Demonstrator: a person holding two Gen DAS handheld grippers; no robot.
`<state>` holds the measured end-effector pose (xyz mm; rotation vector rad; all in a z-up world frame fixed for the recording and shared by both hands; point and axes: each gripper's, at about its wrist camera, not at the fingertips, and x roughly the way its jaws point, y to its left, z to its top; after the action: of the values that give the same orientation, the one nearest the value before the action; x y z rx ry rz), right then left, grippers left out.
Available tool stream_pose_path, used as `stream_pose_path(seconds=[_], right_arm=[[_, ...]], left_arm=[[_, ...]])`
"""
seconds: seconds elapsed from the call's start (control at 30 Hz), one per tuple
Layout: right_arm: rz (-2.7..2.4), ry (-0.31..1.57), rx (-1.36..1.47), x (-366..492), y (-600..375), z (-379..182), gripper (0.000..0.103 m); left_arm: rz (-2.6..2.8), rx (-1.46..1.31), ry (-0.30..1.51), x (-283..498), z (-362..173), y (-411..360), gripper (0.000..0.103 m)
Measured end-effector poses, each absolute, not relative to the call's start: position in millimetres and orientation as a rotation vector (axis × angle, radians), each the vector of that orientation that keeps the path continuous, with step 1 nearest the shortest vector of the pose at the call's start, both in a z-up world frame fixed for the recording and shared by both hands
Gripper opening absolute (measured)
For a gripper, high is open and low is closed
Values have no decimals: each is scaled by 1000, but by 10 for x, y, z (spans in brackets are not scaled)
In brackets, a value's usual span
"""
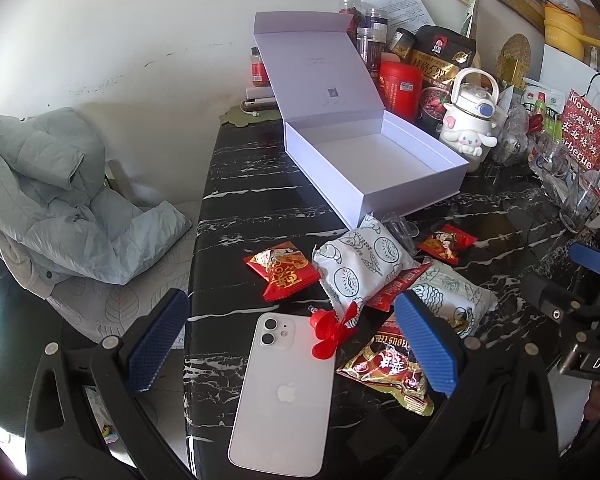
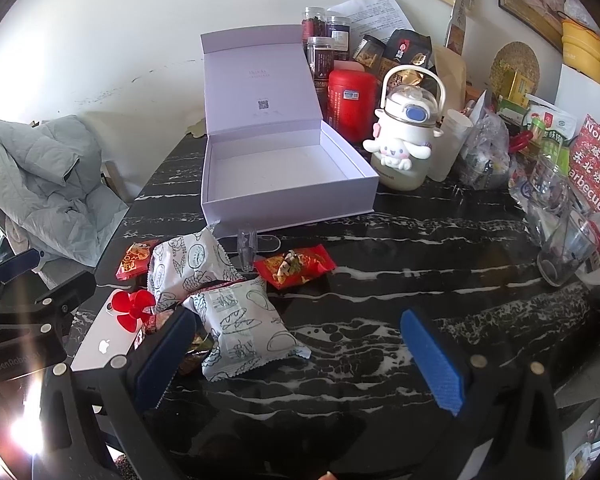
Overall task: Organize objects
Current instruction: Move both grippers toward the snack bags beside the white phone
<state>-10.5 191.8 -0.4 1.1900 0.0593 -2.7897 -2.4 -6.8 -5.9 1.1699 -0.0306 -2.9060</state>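
An open white box (image 1: pixel 376 160) (image 2: pixel 284 172) with its lid raised stands empty on the black marble table (image 2: pixel 400 248). In front of it lie two white printed snack packs (image 1: pixel 360 264) (image 2: pixel 240 328), several red candy wrappers (image 1: pixel 284 270) (image 2: pixel 296 266), a small red fan (image 1: pixel 334 330) (image 2: pixel 134 308) and a white phone (image 1: pixel 284 396) (image 2: pixel 100 348) face down. My left gripper (image 1: pixel 292 344) hovers open above the phone and fan. My right gripper (image 2: pixel 300 360) is open above bare table, its left finger beside the nearer snack pack.
Jars, a red tin (image 2: pixel 352 100), a white cartoon bottle (image 2: pixel 408 136), bags and glasses (image 2: pixel 568 248) crowd the back and right of the table. A grey jacket (image 1: pixel 56 196) lies on a chair at the left. A small clear plastic piece (image 2: pixel 247 246) stands near the box.
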Motion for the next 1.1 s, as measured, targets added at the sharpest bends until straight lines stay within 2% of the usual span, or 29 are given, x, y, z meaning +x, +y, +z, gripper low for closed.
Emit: stream_pose_path(seconds=[1.1], right_arm=[[-2784, 46, 1226, -84, 1940, -64, 103]], left_arm=[[-2869, 1203, -15, -32, -85, -65, 103]])
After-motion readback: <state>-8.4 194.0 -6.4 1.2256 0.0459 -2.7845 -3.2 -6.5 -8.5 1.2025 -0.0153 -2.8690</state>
